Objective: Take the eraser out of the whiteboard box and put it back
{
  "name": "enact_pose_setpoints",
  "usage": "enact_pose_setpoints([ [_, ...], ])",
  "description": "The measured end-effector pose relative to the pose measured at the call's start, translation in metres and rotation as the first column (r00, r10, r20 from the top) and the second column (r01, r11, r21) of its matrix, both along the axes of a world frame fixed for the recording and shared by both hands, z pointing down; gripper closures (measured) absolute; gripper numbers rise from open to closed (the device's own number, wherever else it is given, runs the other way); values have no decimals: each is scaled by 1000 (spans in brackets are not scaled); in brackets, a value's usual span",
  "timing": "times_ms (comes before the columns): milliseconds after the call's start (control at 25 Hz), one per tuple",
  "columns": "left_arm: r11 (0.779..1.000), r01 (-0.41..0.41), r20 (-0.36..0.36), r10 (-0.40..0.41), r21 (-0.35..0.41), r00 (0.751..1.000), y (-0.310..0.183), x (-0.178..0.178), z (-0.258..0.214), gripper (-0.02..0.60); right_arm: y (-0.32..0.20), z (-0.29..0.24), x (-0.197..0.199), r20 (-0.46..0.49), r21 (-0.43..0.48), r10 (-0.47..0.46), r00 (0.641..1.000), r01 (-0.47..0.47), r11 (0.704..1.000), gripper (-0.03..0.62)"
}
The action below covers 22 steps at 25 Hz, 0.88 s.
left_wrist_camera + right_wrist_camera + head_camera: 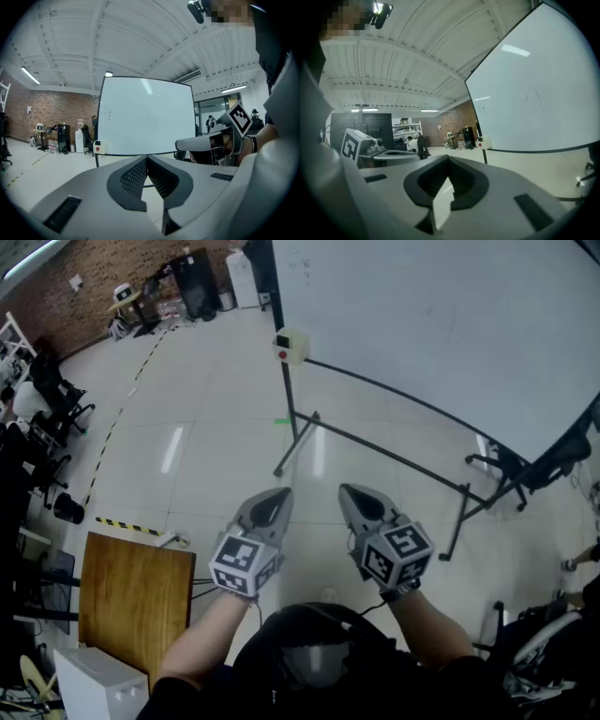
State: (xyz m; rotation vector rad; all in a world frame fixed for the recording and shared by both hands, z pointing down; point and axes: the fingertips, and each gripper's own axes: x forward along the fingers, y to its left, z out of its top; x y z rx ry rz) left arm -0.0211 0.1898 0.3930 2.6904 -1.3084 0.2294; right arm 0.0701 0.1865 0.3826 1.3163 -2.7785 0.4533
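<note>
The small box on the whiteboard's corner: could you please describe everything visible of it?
The box is small, pale cream and plastic-looking, with a round red mark on its front. It sits at the lower corner of the whiteboard, fixed to its frame. Its inside is not visible, and nothing else touches it.

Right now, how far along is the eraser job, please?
Nothing looks done. The left gripper and right gripper are shut, empty, short of the large whiteboard. Its small cream box with a red dot is untouched; no eraser shows. Taking out and returning both remain.
</note>
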Motion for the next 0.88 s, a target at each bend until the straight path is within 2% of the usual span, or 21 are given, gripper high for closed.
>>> enact_pose_setpoints([
  [320, 1000, 14, 16, -14, 1, 1000, -38, 23, 0, 572, -29, 5, 22, -4, -3, -26, 1000, 26, 1000, 568],
  [720, 1000, -5, -28, 5, 4, 1000, -76, 35, 0, 572, -56, 9, 25, -37, -3, -31, 999, 31, 1000, 568],
  [880, 1000, -7, -43, 8, 10, 999, -101, 29, -2, 572, -79, 10, 19, -49, -2, -20, 999, 20, 1000, 568],
])
